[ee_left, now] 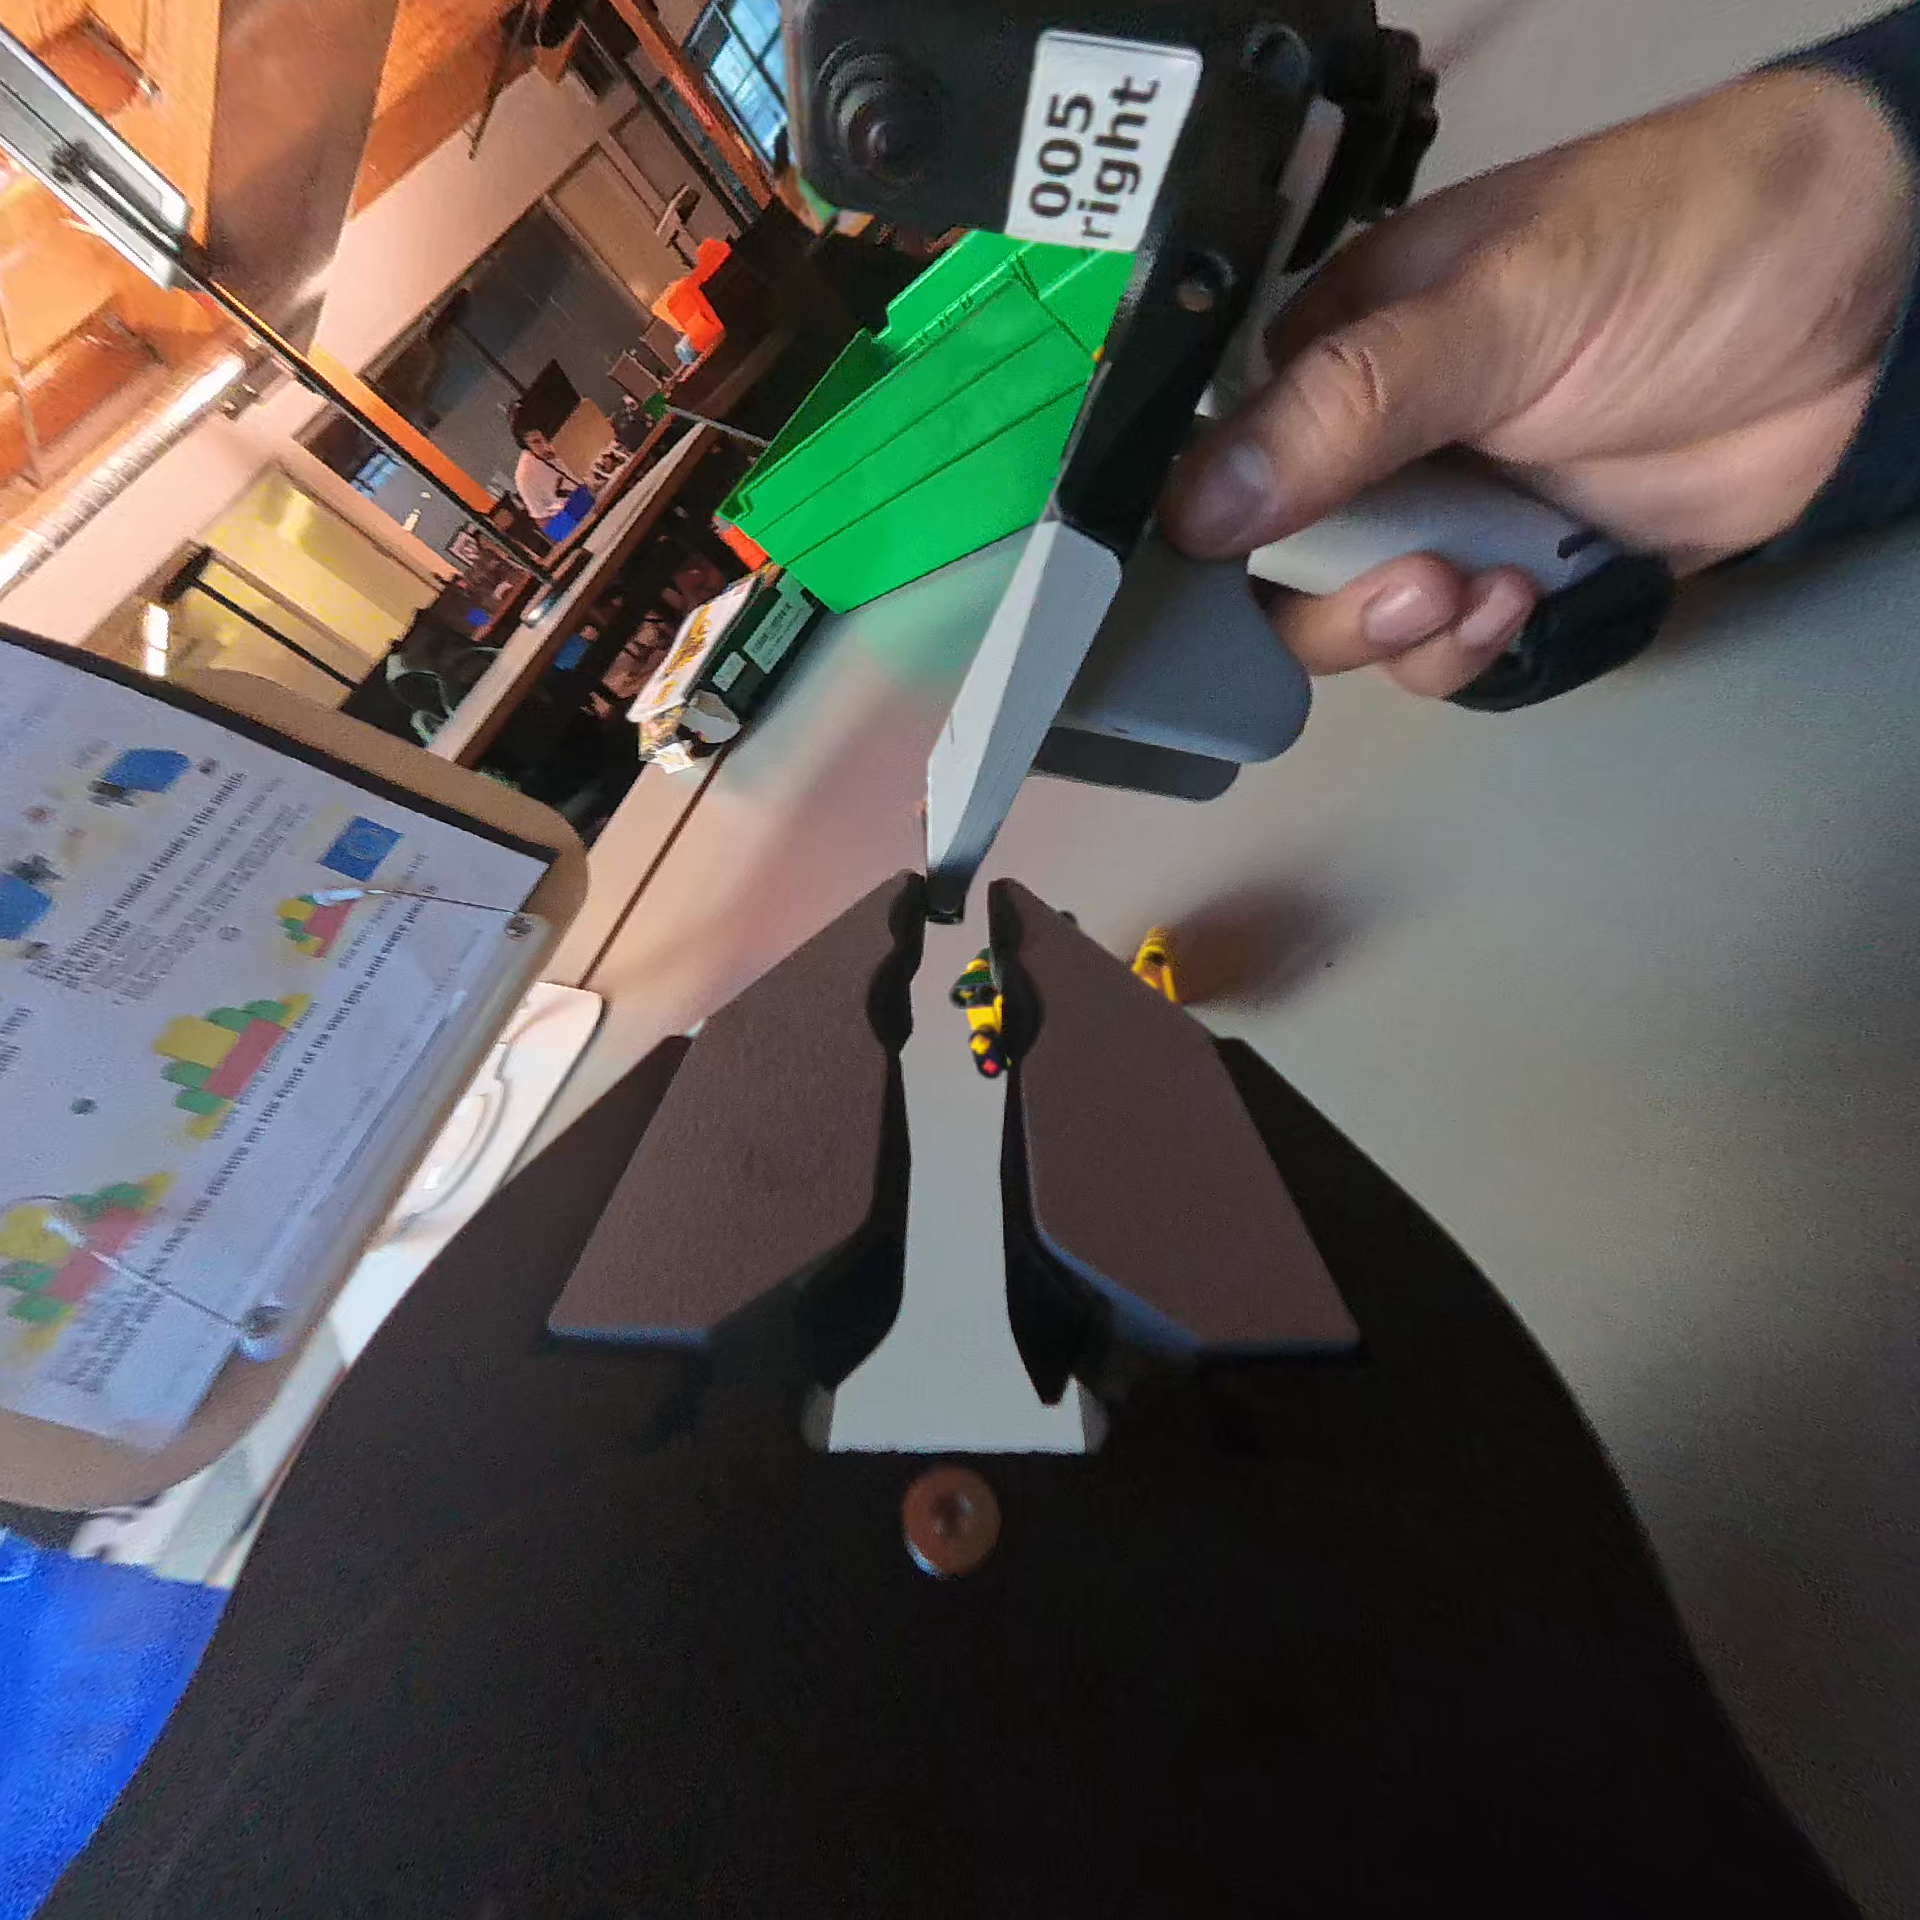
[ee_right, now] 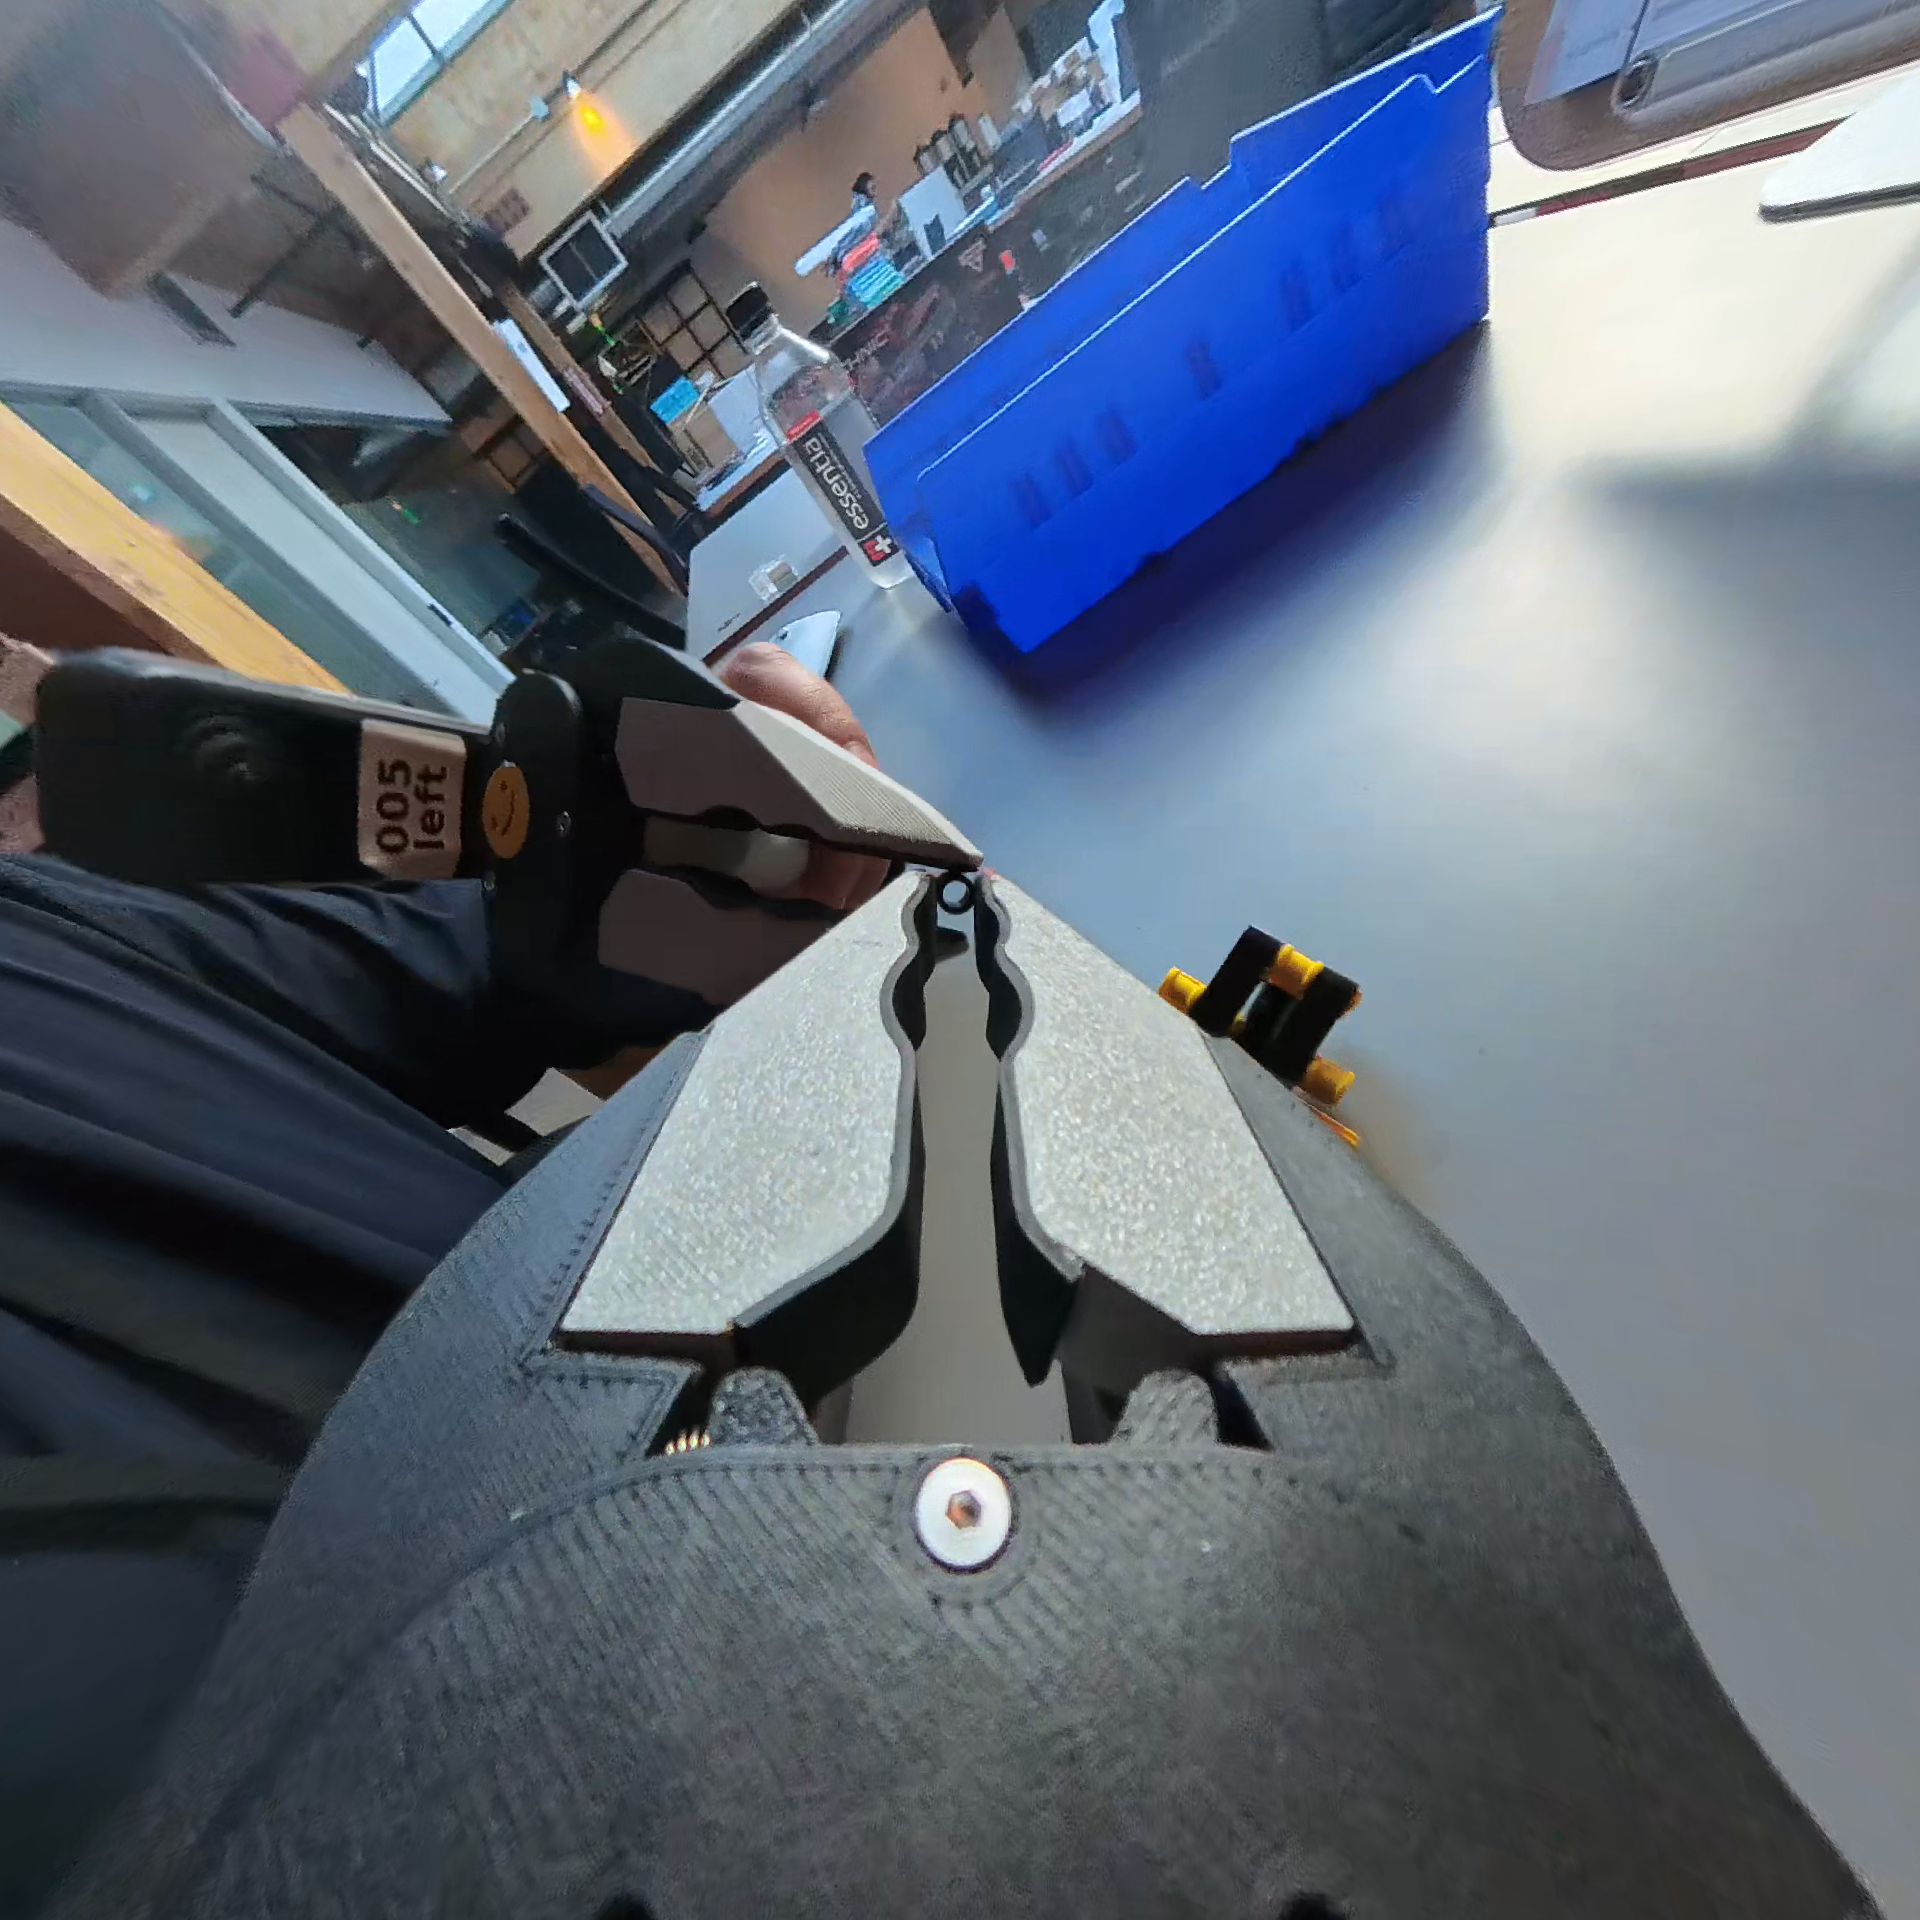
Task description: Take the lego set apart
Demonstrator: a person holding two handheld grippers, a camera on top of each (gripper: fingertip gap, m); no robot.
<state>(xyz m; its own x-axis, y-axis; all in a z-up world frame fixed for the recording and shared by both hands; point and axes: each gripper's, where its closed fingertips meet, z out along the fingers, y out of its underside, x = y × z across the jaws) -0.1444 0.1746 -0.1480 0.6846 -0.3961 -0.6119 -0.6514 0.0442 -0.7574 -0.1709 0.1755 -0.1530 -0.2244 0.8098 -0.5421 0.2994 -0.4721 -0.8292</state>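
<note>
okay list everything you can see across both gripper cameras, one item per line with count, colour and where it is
Small ring piece: one, black, pinched at the right gripper's tips.
Lego assembly: one, black and yellow, on the table beside the right gripper.
Bin: one, blue, far side of table.
Bin: one, green, behind the other gripper.
Water bottle: one, clear, beside the blue bin.
Instruction sheet: one, white, on a stand at left.
Table: one, grey.
Left gripper: nearly closed.
Right gripper: shut on the ring.
Hand: one, holding the right gripper.
</note>
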